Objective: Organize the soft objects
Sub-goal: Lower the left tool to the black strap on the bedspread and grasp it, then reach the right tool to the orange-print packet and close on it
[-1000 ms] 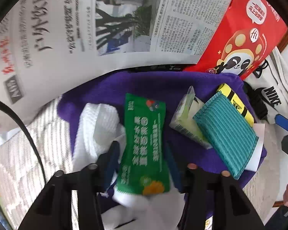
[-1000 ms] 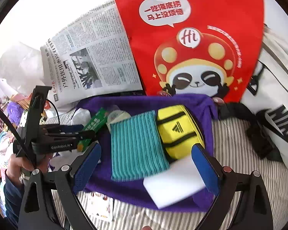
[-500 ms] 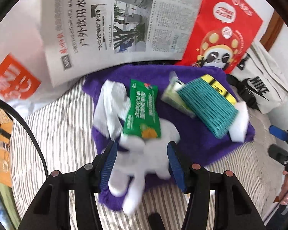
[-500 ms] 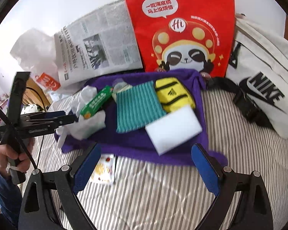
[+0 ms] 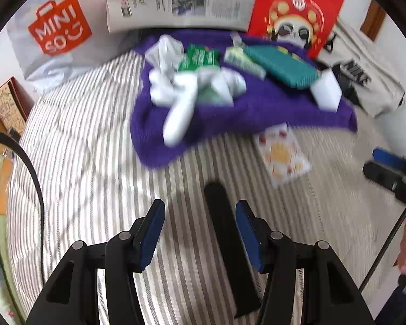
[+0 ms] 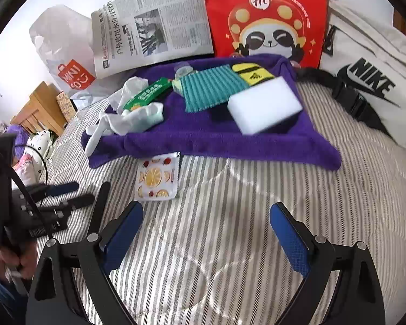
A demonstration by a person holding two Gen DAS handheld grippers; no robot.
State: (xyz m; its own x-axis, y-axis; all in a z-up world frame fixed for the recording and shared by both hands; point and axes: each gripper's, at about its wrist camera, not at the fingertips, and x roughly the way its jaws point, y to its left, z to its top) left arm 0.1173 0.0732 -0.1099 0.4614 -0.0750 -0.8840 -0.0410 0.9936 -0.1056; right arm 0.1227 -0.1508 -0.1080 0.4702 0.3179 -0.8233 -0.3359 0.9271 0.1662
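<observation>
The soft things sit in a row on the purple fleece towel point(image 6: 208, 138): crumpled white cloth gloves point(image 6: 130, 120) at its left end, a ribbed teal cloth point(image 6: 209, 88) mid-towel, and a white foam block point(image 6: 264, 105) at its right.

The left gripper point(image 5: 200, 228) and right gripper point(image 6: 205, 237) hover below the towel over striped bedding, fingers spread, holding nothing.

One glove finger overhangs the towel's left edge; a careless pinch could snag the towel and drag everything with it.

Only the right view shows the yellow zip pouch point(image 6: 253, 74) behind the block clearly; the left view blurs it.
</observation>
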